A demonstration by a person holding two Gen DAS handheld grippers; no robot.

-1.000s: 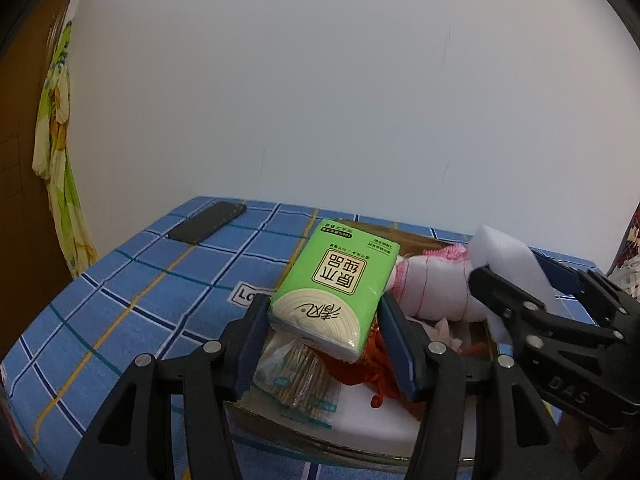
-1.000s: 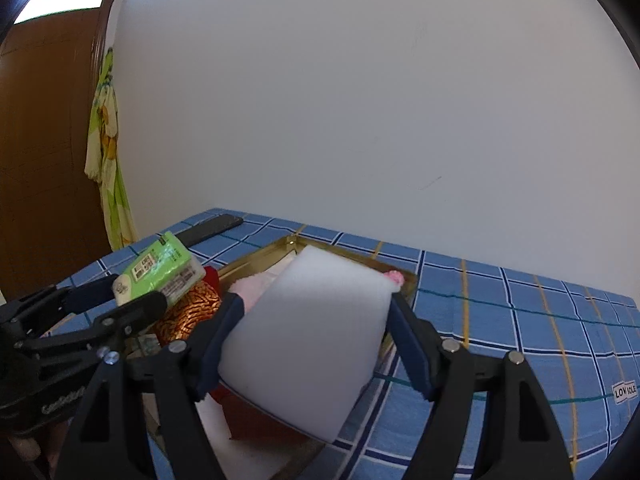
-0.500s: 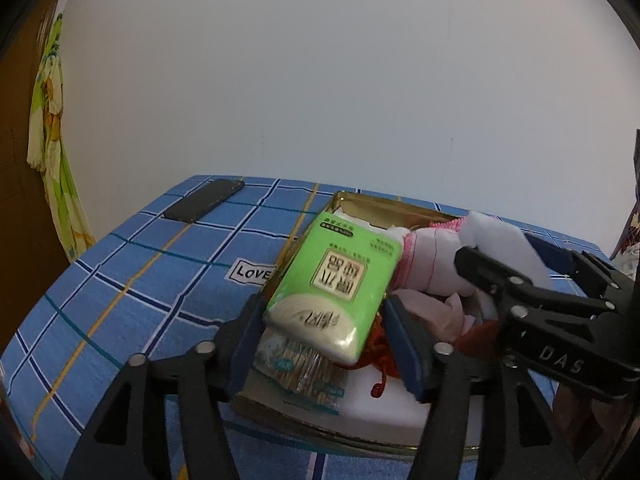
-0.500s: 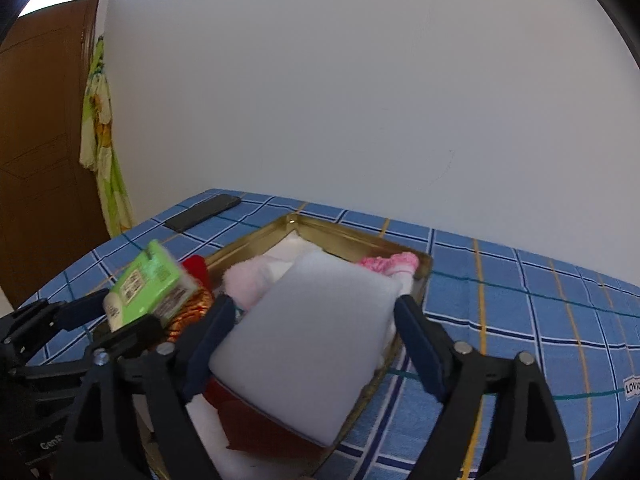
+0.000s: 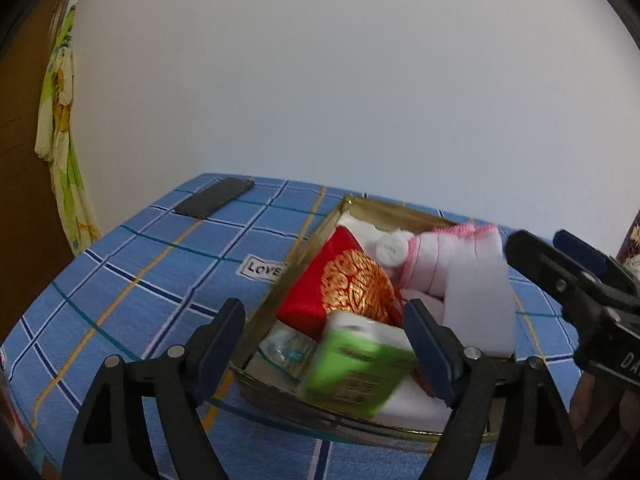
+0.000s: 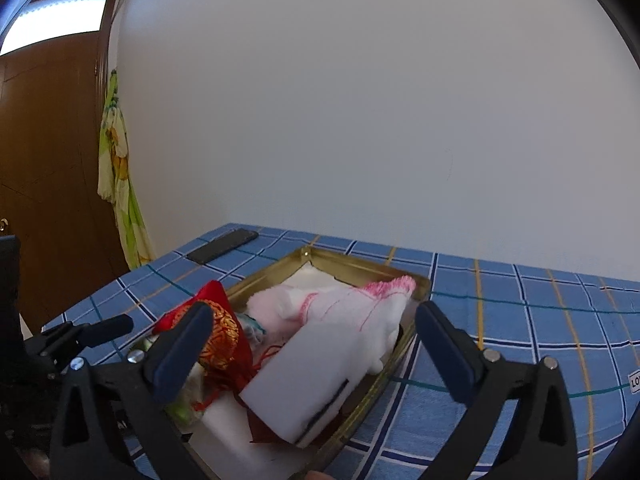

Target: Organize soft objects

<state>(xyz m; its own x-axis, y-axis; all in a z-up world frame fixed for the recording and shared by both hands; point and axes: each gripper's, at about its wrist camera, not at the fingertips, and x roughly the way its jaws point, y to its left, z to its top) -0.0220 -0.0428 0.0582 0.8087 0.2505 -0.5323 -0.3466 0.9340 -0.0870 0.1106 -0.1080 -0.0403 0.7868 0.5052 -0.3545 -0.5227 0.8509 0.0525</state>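
Observation:
In the left wrist view my left gripper point(image 5: 326, 340) hangs over the near end of the gold tray point(image 5: 280, 292), its jaws opening. The green tissue pack point(image 5: 352, 372) is blurred between and below the fingers, free of both pads, on the tray's contents. Behind it lie a red pouch with gold embroidery point(image 5: 348, 292), a pink-trimmed white cloth point(image 5: 440, 256) and a white sponge block point(image 5: 480, 300). In the right wrist view my right gripper point(image 6: 312, 344) is also opening. The sponge block point(image 6: 312, 380) lies tilted in the tray point(image 6: 360, 268), clear of both pads.
A dark phone point(image 5: 214, 198) lies on the blue checked tablecloth point(image 5: 140, 272) at the far left corner. A white wall stands behind the table. A floral cloth point(image 6: 116, 160) hangs by a wooden door on the left. The cloth-covered table extends to the right of the tray.
Both grippers' jaws have spread apart. The green tissue pack has slipped down out of the left jaws into the tray, uncovering the red pouch. The sponge has left the right jaws and rests in the tray.

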